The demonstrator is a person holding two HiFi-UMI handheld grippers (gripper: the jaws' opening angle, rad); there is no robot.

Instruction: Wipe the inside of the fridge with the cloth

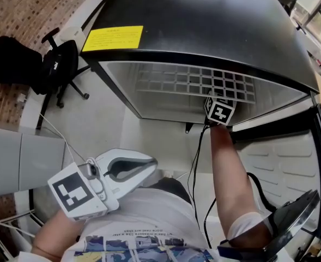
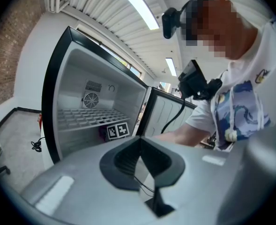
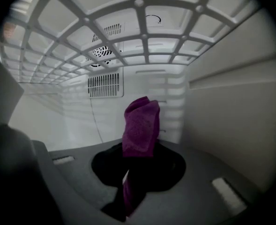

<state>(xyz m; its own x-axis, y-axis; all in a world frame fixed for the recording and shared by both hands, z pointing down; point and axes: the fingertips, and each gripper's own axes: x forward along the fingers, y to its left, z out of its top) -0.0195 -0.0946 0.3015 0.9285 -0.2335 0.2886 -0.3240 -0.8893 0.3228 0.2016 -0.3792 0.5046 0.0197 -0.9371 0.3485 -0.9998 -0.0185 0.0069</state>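
The black fridge (image 1: 204, 21) stands open, showing a white inside and a white wire shelf (image 1: 198, 83). My right gripper (image 1: 220, 112) reaches in under that shelf; only its marker cube shows in the head view. In the right gripper view, the right gripper (image 3: 140, 150) is shut on a purple cloth (image 3: 141, 125) that sticks up between the jaws, short of the back wall (image 3: 72, 116). My left gripper (image 1: 148, 163) hangs outside the fridge near my chest, shut and empty. The left gripper (image 2: 138, 148) points toward the open fridge (image 2: 91, 107).
The fridge door (image 1: 288, 162) hangs open at the right. A black office chair (image 1: 54, 64) stands left of the fridge. A black cable (image 1: 199, 162) runs down beside my right arm. A vent grille (image 3: 105, 85) sits on the back wall; the right side wall (image 3: 231, 102) is close.
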